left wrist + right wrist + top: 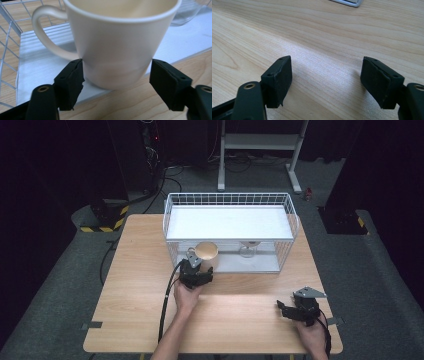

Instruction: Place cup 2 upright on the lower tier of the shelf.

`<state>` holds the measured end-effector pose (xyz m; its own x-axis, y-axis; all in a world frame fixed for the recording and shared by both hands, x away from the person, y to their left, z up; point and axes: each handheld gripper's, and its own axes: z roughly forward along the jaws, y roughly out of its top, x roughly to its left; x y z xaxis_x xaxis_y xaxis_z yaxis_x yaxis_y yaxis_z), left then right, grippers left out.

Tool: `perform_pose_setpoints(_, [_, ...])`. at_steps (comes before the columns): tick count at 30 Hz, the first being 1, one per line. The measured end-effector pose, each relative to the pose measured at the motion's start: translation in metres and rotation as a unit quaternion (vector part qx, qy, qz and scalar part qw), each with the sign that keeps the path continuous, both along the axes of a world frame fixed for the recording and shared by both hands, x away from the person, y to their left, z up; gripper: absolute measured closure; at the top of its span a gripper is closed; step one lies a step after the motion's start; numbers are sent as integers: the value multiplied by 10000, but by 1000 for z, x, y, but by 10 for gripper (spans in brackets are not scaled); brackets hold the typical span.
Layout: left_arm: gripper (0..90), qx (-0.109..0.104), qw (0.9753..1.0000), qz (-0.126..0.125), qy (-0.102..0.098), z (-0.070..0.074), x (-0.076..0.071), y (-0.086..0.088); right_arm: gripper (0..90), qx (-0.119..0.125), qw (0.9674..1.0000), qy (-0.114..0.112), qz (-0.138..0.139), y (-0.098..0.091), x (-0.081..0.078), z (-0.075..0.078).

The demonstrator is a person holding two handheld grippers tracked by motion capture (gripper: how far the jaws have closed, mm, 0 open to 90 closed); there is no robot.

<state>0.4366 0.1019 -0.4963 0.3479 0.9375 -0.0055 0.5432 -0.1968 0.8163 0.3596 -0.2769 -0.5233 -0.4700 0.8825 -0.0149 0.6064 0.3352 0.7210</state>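
Cream ceramic handled mug [120, 47] between part-closed left hand-held gripper [116, 75] jaws, one pad touching, right hand-held gripper [325, 77] wide over wooden counter [324, 37].

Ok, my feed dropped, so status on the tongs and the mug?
Left tongs around cream mug, left pad touching, right pad just clear. Right tongs open over bare table. Mug at wire rack front edge; glass beside it.

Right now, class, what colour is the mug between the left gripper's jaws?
Cream, plainest in the left gripper view.

No text, no label, no brand, no number readable on any thing, only plain surfaces without print
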Motion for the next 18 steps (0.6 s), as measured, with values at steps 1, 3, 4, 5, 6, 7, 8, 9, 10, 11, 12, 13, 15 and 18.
perform_pose_setpoints(1, [301,33,10000,-4,27,0,1,0,255,3,10000,4,3,0,0,0])
perform_pose_setpoints(3, [309,34,10000,15,9,0,3,-1,255,1,10000,1,0,0,0,0])
perform_pose_setpoints(4, [317,114,9999,10,21,1,5,-1,255,0,10000,0,0,0,0,0])
perform_pose_setpoints(5, [326,132,9999,29,0,1,7,-2,255,-1,10000,0,1,0,0,0])
perform_pose_setpoints(6, [337,146,9999,21,23,1,8,-2,255,3,10000,2,1,0,0,0])
perform_pose_setpoints(7, [348,131,9999,44,5,1,10,-3,255,1,10000,1,0,0,0,0])
perform_pose_setpoints(8, [363,141,9999,44,-15,1,10,-2,255,5,10000,5,0,0,0,0])
perform_pose_setpoints(9, [385,141,9999,44,-15,1,10,-2,255,5,10000,5,0,0,0,0])
perform_pose_setpoints(10, [406,134,9999,70,-15,0,12,-2,255,3,10000,3,1,0,0,0])
perform_pose_setpoints(11, [419,134,9999,70,-15,0,12,-2,255,2,10000,2,-1,0,0,0])
perform_pose_setpoints(12, [432,87,9999,108,21,-1,13,-1,255,3,10000,3,0,0,0,0])
perform_pose_setpoints(13, [445,88,9999,114,45,-2,14,-1,255,2,10000,3,-1,0,0,0])
perform_pose_setpoints(15, [465,73,9999,135,32,-3,15,-1,255,4,10000,4,0,0,0,0])
perform_pose_setpoints(18, [508,73,9999,150,4,-4,17,0,255,4,10000,3,1,0,0,0])
